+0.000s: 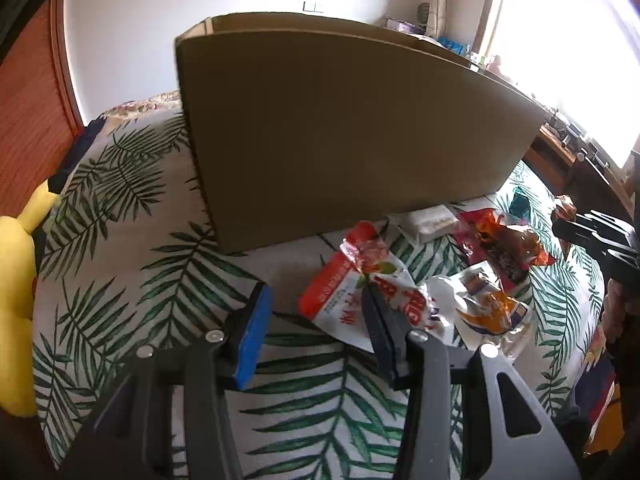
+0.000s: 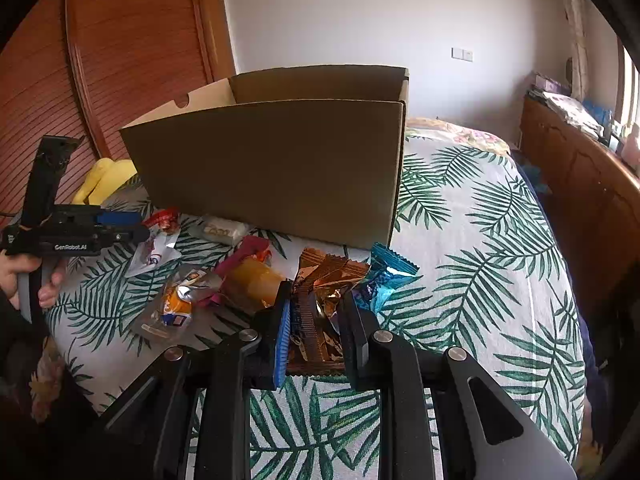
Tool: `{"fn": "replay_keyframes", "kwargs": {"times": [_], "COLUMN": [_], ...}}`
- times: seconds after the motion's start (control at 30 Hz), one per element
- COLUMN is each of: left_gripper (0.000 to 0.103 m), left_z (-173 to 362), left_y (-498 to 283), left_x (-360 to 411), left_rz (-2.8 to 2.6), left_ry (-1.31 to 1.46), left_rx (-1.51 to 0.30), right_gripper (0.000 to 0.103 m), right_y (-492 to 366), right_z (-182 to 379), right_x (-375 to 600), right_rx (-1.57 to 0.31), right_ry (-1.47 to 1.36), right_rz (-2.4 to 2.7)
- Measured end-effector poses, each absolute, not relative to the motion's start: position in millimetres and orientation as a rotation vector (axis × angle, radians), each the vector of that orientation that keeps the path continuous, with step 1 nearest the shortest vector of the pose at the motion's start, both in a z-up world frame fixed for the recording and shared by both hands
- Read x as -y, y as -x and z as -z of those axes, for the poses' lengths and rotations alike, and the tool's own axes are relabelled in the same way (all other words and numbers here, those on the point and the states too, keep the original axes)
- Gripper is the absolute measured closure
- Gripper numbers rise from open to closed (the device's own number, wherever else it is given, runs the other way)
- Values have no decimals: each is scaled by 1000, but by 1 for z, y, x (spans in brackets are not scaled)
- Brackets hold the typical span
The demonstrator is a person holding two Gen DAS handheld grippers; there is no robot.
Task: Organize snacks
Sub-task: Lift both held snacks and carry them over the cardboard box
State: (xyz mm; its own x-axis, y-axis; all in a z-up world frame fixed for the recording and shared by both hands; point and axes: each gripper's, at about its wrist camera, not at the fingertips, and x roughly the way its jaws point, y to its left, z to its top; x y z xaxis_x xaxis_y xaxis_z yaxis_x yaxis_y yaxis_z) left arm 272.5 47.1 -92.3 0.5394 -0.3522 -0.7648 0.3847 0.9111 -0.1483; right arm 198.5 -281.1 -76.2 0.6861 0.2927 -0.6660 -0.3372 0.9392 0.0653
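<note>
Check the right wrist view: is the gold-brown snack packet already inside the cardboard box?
No: the gold-brown packet sits between the right gripper fingers, in front of the cardboard box, above the bedspread.

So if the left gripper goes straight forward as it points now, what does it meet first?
Probably the red-and-white snack bag, already beside the right finger of the open left gripper. Past it stands the cardboard box wall. Depth is hard to judge.
</note>
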Motion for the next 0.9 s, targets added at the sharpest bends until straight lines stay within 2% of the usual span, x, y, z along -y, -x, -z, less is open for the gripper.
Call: {"fn": "replay_keyframes", "kwargs": {"times": [0.3,0.43,0.6,0.77,0.9], "left_gripper": [57,63,65,82,82], "left_z": [96,96,97,97,96], "left_y": [-285,-284,-276,-266,-265], "left_x": [-51,-50,-39,-26,-21], "left_rz": [485,486,486,491,505], "left_ry": [38,40,-52,-134,-131], "left_rx": [-912,-908,-898,-889,-903], "right_gripper": [83,83,83,83,83], "right_y": [-200,-200,-200,-201,-200], "right_z": [77,76,75,76,77], "right_x": [278,280,282,284,285], "right_rx": [-735,-732,-732,-734,-734], "right_ry": [67,62,60,53,52], "right_rz": [-362,-361,-361,-360,-359]}}
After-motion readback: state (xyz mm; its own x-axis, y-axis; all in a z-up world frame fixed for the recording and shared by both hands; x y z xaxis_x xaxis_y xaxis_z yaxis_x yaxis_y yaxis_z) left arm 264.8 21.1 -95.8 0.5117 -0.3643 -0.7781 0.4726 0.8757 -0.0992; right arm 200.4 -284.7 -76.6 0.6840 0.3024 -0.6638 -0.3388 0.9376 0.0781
